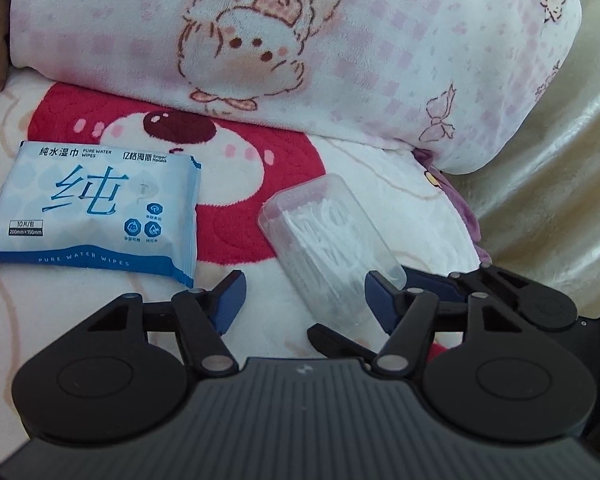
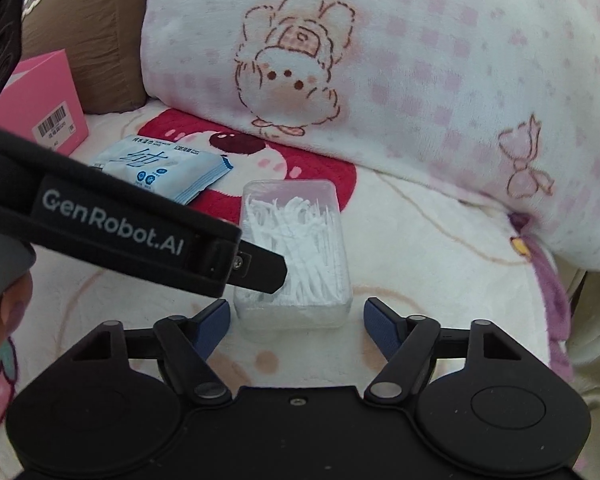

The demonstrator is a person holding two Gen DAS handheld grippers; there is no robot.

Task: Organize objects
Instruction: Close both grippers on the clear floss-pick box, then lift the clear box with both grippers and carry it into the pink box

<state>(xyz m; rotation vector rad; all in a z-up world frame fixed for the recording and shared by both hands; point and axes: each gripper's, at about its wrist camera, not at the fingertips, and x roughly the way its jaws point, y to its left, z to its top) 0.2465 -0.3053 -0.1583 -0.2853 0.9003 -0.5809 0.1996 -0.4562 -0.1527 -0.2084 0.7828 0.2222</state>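
Note:
A clear plastic box of white floss picks [image 1: 328, 236] lies on the bed cover, with its near end between the fingers of my left gripper [image 1: 308, 300]. The right blue pad [image 1: 382, 296] is against the box's side and the left pad [image 1: 230, 300] stands well apart from it, so the jaws are open. In the right wrist view the same box [image 2: 296, 248] lies just ahead of my right gripper [image 2: 296, 326], which is open with both pads clear of the box. A black finger [image 2: 262, 270] of the left gripper reaches in from the left to the box. A blue pack of wet wipes [image 1: 92, 208] lies flat to the left.
A big pink checked pillow [image 1: 320, 40] with a bunny print closes off the back. A pink carton [image 2: 40, 108] and a brown cushion [image 2: 100, 32] stand at the far left. The cover [image 2: 440, 260] is soft cream fleece with a red print. A hand [image 2: 4, 312] shows at the left edge.

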